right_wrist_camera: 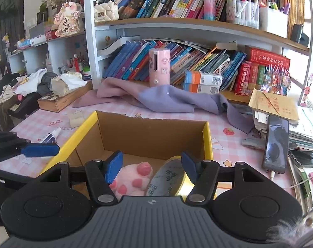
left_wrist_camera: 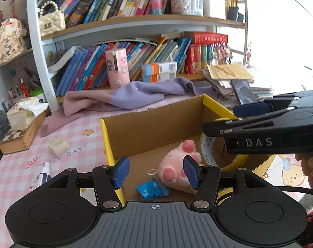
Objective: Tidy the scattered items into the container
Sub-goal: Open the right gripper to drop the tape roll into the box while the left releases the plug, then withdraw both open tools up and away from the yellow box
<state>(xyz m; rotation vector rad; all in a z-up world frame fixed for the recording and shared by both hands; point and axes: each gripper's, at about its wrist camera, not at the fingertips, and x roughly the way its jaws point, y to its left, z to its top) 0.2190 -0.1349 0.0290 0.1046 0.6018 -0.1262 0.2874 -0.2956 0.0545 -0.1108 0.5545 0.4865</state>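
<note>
Fingers of the left gripper (left_wrist_camera: 155, 172) stand spread apart with nothing between them, hovering over the near edge of the cardboard box (left_wrist_camera: 152, 124). The right gripper (right_wrist_camera: 151, 166) is likewise spread wide and empty, poised over the same box from its right side; a roll of yellow tape (right_wrist_camera: 168, 177) sits just below its fingertips, apparently let go, leaning on edge inside the box.

Inside the box, beside the tape, lie a pink plush paw (left_wrist_camera: 177, 165) and, nearer than that, a crumpled blue wrapper (left_wrist_camera: 152, 190). So three things appear to be put away.

Left of the box, on the pink checked tablecloth (left_wrist_camera: 17, 165), two loose things remain: a small white bottle with a dark label (left_wrist_camera: 42, 175) close by, and a pale block (left_wrist_camera: 58, 145) further back. Beyond the box a purple cloth (left_wrist_camera: 125, 97) is draped against the bookshelf (left_wrist_camera: 135, 22). Right of the box, a phone (right_wrist_camera: 276, 144) is propped up and plugged in; it looks to be in use rather than clutter.

The step in hand seems to be the pause between a drop and the next pickup. The next move likely calls for the left gripper to swing left of the box, come down over the bottle across its narrow body, and close gently, since it lies flat and could roll.
</note>
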